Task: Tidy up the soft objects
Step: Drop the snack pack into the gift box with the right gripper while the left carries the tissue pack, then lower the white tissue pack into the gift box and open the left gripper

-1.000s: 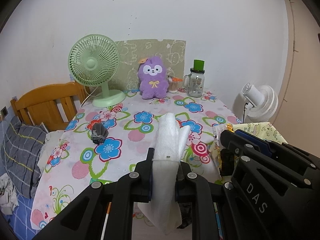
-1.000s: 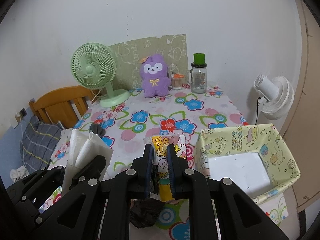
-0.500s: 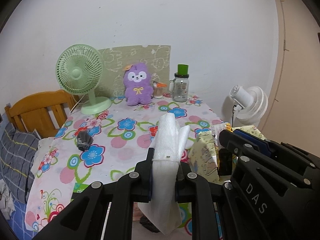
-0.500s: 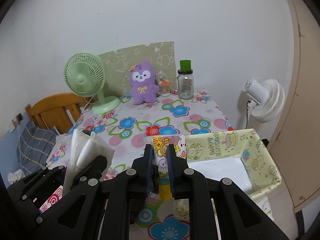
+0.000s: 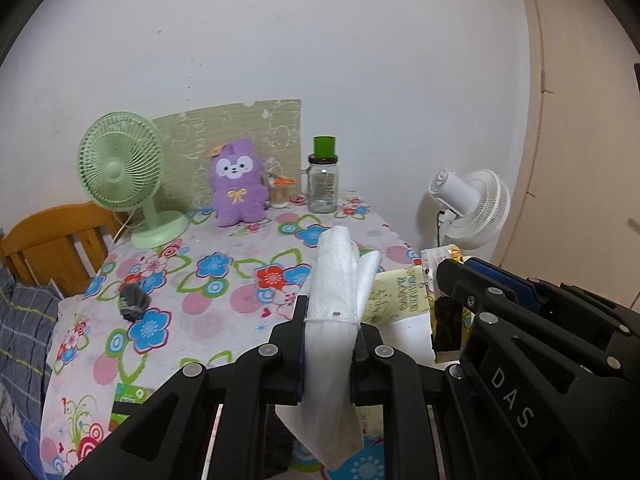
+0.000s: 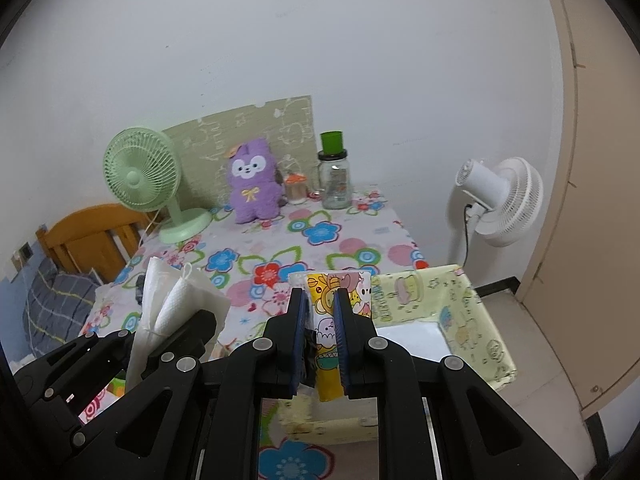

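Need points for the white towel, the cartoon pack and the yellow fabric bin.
white towel (image 5: pixel 334 280), left wrist view, rolled upper part.
cartoon pack (image 6: pixel 322 294), right wrist view, printed face between the tongs.
yellow fabric bin (image 6: pixel 464 312), right wrist view, inner right wall.

Two wrist fisheyes, side by side, angled down over the table

Both face the back wall and share the green fan (image 5: pixel 120 168) (image 6: pixel 140 172), purple plush (image 5: pixel 238 188) (image 6: pixel 254 184) and floral tablecloth (image 5: pixel 224 276) (image 6: pixel 320 236).
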Demonstrator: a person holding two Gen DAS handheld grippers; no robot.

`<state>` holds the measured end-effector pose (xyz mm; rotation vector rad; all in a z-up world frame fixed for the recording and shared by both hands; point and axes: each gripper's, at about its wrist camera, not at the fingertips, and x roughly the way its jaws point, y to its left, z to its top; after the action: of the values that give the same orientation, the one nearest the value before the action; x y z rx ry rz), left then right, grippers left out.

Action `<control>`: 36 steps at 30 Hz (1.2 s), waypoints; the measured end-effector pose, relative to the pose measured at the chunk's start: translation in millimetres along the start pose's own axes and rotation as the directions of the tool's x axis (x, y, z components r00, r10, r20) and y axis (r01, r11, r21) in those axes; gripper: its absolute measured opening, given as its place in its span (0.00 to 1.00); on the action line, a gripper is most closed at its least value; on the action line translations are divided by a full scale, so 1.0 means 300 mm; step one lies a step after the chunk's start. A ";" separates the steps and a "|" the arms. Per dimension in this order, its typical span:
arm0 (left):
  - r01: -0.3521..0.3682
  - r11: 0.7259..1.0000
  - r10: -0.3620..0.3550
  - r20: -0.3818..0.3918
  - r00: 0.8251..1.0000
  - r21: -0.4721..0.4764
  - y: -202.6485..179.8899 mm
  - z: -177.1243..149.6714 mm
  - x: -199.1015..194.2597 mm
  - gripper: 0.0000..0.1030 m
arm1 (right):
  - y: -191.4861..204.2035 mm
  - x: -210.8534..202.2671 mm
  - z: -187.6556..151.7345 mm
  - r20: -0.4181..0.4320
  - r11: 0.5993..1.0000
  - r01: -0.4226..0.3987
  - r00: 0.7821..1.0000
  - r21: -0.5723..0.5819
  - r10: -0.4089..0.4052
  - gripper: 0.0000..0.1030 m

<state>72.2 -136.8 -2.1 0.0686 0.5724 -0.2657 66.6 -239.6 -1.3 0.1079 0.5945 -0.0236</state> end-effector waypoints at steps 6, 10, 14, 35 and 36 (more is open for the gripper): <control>0.028 0.999 -0.028 -0.001 1.000 0.025 -0.061 0.014 0.032 0.12 | -0.064 0.001 0.006 0.005 1.000 0.028 1.000 0.012 -0.028 0.17; 0.047 0.998 -0.047 -0.005 0.999 0.038 -0.093 0.021 0.052 0.12 | -0.104 0.007 0.009 0.003 0.999 0.047 0.999 0.023 -0.047 0.17; 0.066 0.997 -0.065 -0.008 0.998 0.049 -0.123 0.028 0.074 0.12 | -0.136 0.017 0.015 0.002 0.998 0.059 0.998 0.031 -0.059 0.17; 0.130 0.987 -0.123 -0.079 0.989 0.095 -0.249 0.027 0.229 0.15 | -0.279 0.139 -0.001 -0.065 0.990 0.101 0.993 0.094 -0.095 0.17; 0.132 0.987 -0.124 -0.085 0.989 0.097 -0.251 0.025 0.238 0.15 | -0.282 0.146 -0.002 -0.069 0.990 0.106 0.993 0.091 -0.100 0.17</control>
<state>113.5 -226.8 -33.8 0.1419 0.6426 -0.4187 98.1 -323.2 -34.4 0.1707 0.6627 -0.1490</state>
